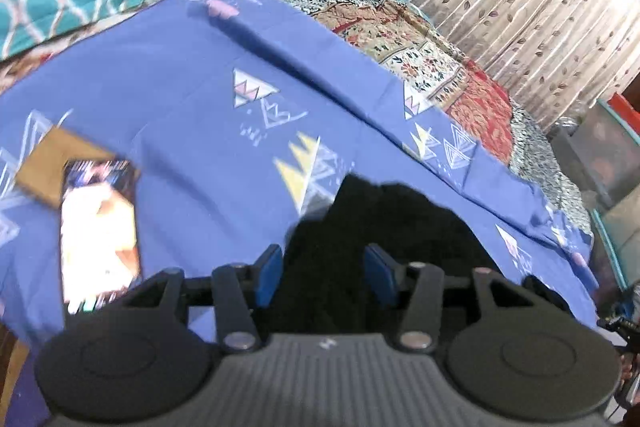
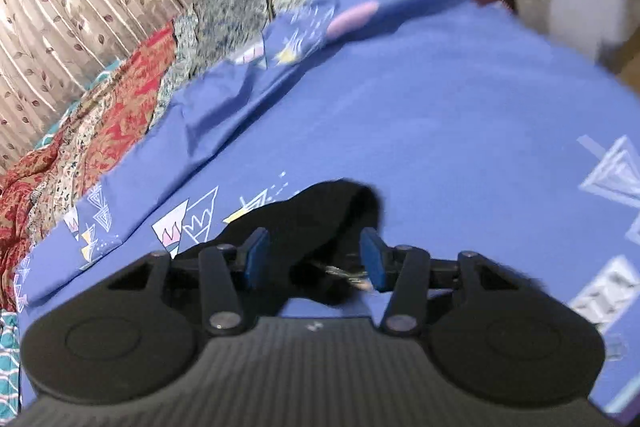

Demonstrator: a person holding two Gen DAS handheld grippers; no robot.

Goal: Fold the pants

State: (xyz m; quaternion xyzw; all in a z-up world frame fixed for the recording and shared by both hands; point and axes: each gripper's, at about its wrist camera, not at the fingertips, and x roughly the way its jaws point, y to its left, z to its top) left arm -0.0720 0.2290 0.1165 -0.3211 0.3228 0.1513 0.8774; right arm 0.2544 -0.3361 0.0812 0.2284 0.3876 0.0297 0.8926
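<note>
Pants [image 1: 384,223] bunched black on blue sheet [image 1: 180,75] | left gripper [image 1: 325,269] jaws parted astride cloth, nothing clamped | right gripper [image 2: 314,259] likewise spread | advice: edges to be pinched fully before lifting; phone [image 1: 100,231] avoided.

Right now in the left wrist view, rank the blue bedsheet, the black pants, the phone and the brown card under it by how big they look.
1. blue bedsheet, fills most of the view
2. black pants, partly hidden behind the left claw
3. phone
4. brown card, partly covered by the phone, so its true size is unsure
</note>
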